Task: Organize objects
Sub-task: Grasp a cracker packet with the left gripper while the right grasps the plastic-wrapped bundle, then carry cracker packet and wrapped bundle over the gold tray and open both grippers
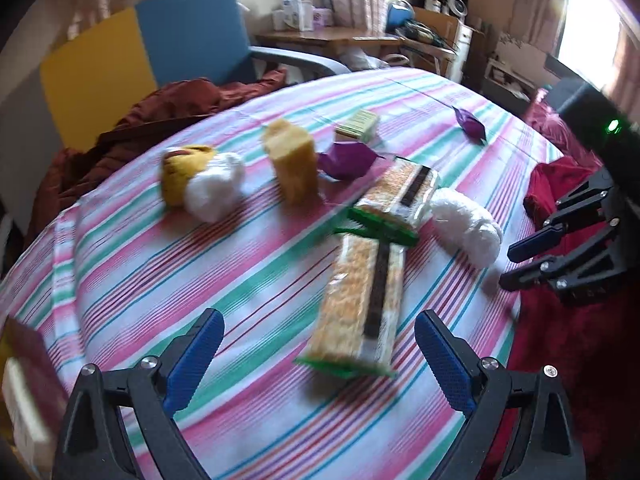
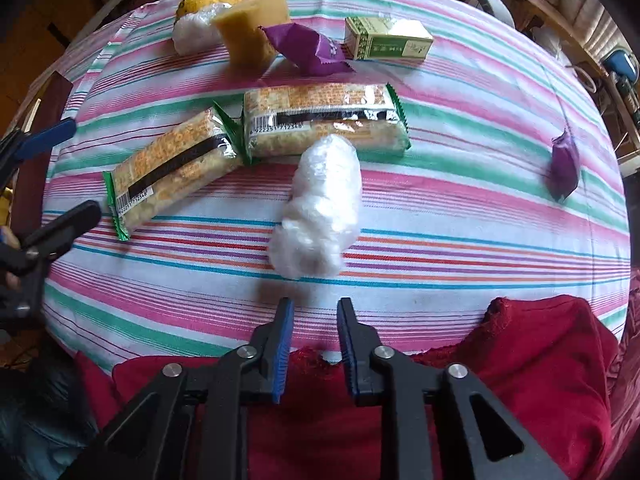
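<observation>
On the striped tablecloth (image 2: 440,208) | left gripper (image 1: 320,354) spread wide, empty, around the green-ended cracker pack (image 1: 362,300) | right gripper (image 2: 314,312) nearly closed, empty | closing judged next.

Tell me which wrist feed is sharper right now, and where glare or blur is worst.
Right wrist view is sharp: barcode on the near cracker pack shows clearly. Left wrist view is motion-blurred, worst on the yellow plush toy and cracker pack; window at top right is blown out.
</observation>
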`<action>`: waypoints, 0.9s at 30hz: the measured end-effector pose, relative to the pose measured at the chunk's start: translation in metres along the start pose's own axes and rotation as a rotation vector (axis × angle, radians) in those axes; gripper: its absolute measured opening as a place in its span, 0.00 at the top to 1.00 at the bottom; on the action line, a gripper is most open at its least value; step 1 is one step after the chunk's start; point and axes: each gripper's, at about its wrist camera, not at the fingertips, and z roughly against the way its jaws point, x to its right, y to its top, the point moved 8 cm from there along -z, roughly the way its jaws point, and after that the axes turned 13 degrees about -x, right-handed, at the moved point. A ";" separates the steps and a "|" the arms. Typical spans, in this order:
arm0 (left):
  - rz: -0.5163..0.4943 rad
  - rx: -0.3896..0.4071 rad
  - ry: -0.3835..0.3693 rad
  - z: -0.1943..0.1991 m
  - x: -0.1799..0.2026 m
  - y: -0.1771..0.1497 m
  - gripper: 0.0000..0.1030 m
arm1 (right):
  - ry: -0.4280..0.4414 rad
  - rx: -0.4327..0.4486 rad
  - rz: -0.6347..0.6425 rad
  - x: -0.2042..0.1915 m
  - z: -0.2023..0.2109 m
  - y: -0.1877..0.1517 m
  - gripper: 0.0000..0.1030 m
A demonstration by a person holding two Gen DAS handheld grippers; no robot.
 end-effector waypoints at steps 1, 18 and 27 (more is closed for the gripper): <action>-0.008 -0.006 0.003 -0.005 0.002 0.003 0.06 | 0.024 0.003 -0.003 0.002 0.001 0.001 0.67; -0.013 -0.040 -0.035 -0.033 0.007 0.000 0.54 | 0.034 0.082 -0.189 0.021 0.019 0.026 0.34; 0.100 -0.024 -0.063 -0.012 -0.005 -0.036 0.56 | 0.066 0.081 -0.202 0.016 0.020 0.021 0.65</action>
